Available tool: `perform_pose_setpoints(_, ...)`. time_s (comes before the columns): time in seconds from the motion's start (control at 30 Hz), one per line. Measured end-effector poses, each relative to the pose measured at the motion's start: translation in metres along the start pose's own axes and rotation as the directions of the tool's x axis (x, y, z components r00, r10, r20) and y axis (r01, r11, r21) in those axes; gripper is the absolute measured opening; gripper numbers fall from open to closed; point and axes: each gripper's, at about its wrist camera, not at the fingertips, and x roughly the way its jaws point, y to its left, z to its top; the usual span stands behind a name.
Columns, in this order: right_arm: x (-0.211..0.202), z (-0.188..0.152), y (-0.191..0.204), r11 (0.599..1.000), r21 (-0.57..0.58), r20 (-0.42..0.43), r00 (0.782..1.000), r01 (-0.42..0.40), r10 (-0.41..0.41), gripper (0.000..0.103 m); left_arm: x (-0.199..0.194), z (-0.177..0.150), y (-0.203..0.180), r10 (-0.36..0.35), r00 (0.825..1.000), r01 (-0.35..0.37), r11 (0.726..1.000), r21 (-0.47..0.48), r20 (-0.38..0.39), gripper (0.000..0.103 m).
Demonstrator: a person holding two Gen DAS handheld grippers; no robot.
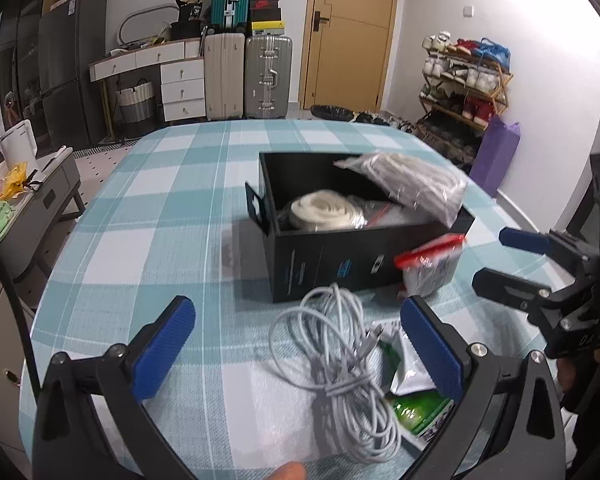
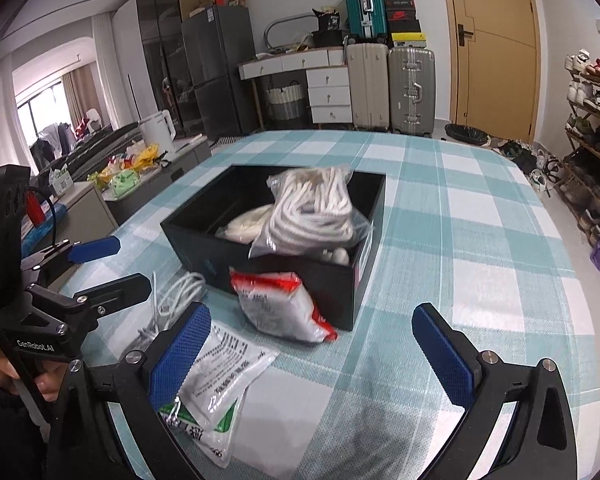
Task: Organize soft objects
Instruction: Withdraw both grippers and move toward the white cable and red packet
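Bare checked tablecloth [image 2: 460,208] is seen right of and beyond the black box [image 2: 204,240], well clear of the table's far edge. The coiled grey cable [image 1: 340,360] lies in front of the box, between the widely spread, empty fingers of the left gripper [image 1: 296,344]. The right gripper [image 2: 312,344], likewise spread wide and empty, is held before the box, with the red-and-white packet [image 2: 280,308] leaning on the box's front wall and the green-printed pouch [image 2: 220,384] by its left finger.

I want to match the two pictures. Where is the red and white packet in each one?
Left wrist view: the red and white packet is right of centre, against the near right corner of the black box.
Right wrist view: the red and white packet is centre-left, leaning on the box's near wall.
Shared landmark: the black box with the bag of white rope on top.
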Motion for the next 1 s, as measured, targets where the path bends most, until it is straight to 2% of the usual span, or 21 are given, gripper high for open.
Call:
perform_pose_setpoints(0.3,0.009,-0.004,0.001,1.0,0.008,-0.034,0.999,-0.021,0.021,0.102,0.008,-0.015,0.003,0.021,0.998,-0.021,1.0,-0.001,-0.052,0.103)
perform_pose_setpoints(0.67,0.018,-0.007,0.006,1.0,-0.008,-0.065,0.997,-0.03,0.029,0.102,0.019,-0.021,-0.007,0.024,0.993,-0.02,0.999,0.04,-0.116,0.103)
perform_pose_setpoints(1.0,0.022,-0.009,0.008,0.998,-0.002,-0.081,0.995,-0.057,0.057,0.102,0.029,-0.021,-0.003,0.046,0.987,-0.041,0.999,0.031,-0.157,0.103)
